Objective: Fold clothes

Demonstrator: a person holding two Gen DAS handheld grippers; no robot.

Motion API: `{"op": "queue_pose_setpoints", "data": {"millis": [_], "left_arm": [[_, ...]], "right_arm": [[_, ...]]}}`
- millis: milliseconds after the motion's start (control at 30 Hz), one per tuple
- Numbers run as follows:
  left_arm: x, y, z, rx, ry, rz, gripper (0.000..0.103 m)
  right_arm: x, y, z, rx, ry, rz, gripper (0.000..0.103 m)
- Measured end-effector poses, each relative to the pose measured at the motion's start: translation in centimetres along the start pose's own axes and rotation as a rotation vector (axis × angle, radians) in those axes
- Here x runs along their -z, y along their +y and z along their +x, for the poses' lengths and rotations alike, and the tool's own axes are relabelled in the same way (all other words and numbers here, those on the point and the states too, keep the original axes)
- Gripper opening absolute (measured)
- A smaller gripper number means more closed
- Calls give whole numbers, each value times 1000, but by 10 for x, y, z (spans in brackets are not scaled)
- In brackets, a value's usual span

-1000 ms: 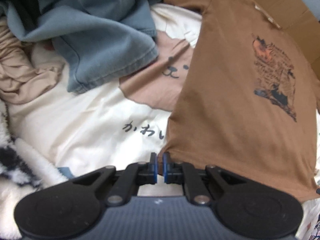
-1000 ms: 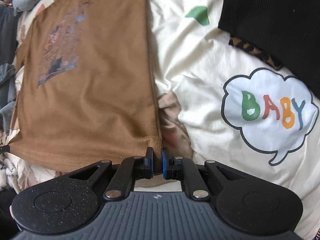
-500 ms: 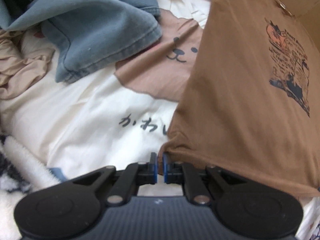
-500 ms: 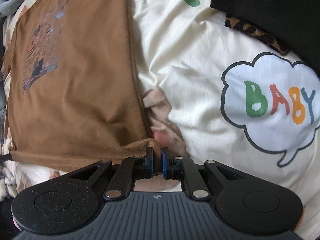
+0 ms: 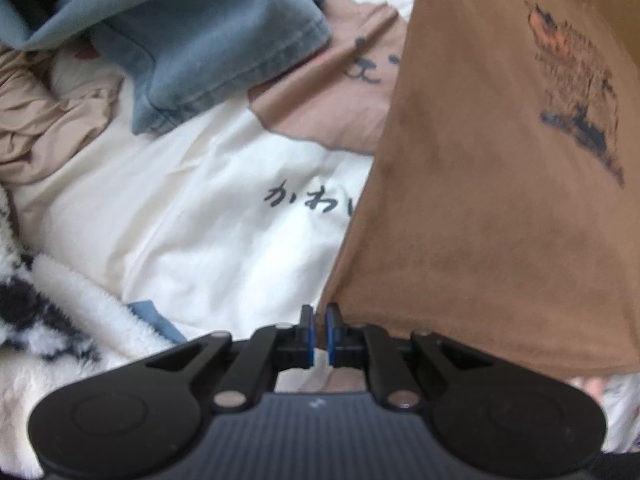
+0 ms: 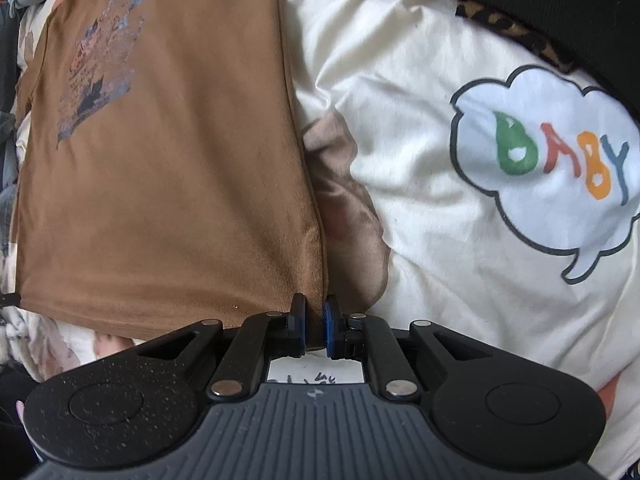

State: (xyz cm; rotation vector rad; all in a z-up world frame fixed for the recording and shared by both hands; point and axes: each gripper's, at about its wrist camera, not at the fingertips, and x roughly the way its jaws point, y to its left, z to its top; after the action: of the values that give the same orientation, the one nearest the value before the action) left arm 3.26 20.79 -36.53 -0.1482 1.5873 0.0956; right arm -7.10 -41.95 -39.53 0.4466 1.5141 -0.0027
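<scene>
Brown T-shirt (image 5: 500,200), print side up: found stretched over the cream bedding (image 5: 200,220) of the bed, held by both bottom corners. Gripped at one corner by the left tool (image 5: 319,332), blue pads nearly together with only the thin hem between; gripped likewise at the other corner by the right tool (image 6: 314,320), just as narrowly closed on cloth. Compared with a second before, seen larger and nearer in both views, with the sleeves slid out of frame at the top. Seen flatter too in the right wrist view, the small bulge at the right corner pulled straight. Judged as a lowering and smoothing of the shirt onto the bed, ready for a first fold; no fold made yet. Could not tell whether the hem between the tools already touched the bedding, that stretch being covered by the tool bodies. Collar and sleeves cut off; left wrist view blurred, chest print unreadable. Blue denim garment (image 5: 200,40) only partly in view toward the far left, black garment (image 6: 540,0) cropped at the far right corner.
</scene>
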Motion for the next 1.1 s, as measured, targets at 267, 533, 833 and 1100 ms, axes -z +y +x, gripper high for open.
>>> {"op": "queue_pose_setpoints", "data": {"millis": [267,533,833,1100], "left_arm": [[3,-10,2,-49,-89,35,11],[4,-19,-4,-6,-183,101,36],[14,-26,30,-118,-113,177,19],[18,-22,19,-162,-50,123,11]], "right_arm": [[11,-22,-17,58,-53,-5,17],[7,-11,-21,-11,-115,-110,44],[7,2,13,37,-51,-165,23],[8,-2,6,71,-15,-126,17]]}}
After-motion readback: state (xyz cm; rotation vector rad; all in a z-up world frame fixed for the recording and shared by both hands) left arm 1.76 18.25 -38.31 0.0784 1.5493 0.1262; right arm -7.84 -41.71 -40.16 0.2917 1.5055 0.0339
